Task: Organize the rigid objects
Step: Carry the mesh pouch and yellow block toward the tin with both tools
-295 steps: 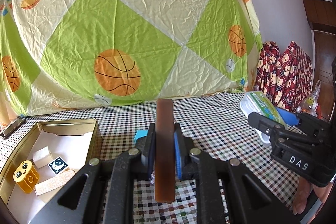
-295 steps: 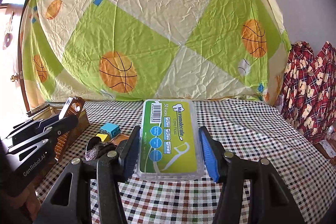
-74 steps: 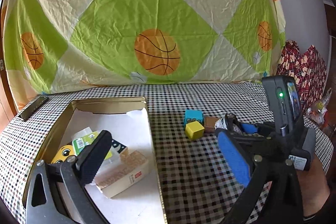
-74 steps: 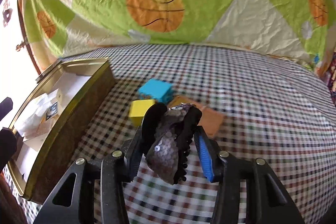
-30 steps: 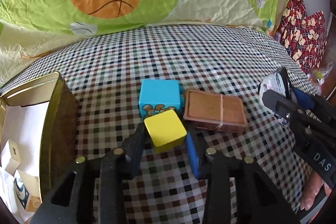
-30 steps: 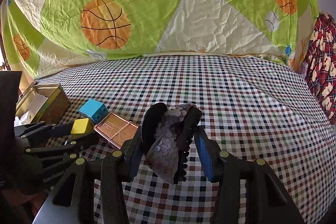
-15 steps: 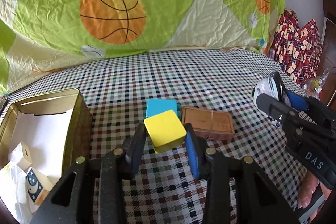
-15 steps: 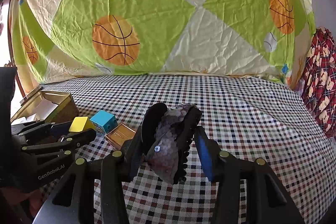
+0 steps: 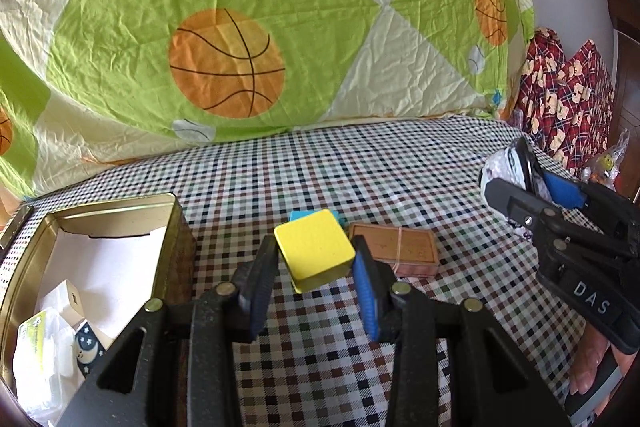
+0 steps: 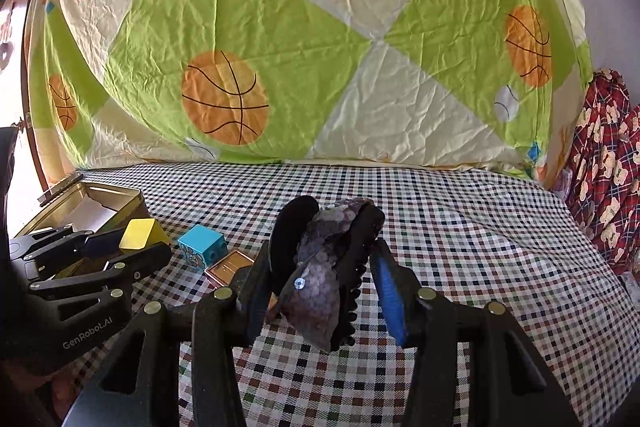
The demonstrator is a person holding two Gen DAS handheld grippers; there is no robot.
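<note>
The checked tablecloth (image 9: 360, 171) is mostly bare toward the basketball-print sheet (image 9: 224, 67), so there is open room behind and to the right. The gold tin (image 9: 176, 223) stands open at the left, its far half still white and free, its near corner crowded with small packs. The left gripper (image 9: 316, 267) is clamped on the yellow block (image 9: 314, 253), lifted clear of the cloth just right of the tin wall. The right gripper (image 10: 324, 279) pinches the sequined hair clip (image 10: 320, 267) above the cloth, well right of the tin. 2 pieces remain on the cloth: the blue block (image 10: 202, 247) and the brown flat tin (image 9: 400, 251), side by side. Risk, in my judgement: the yellow block sits skewed between the pads and could twist out, or strike the tin's rim if carried across low.
</note>
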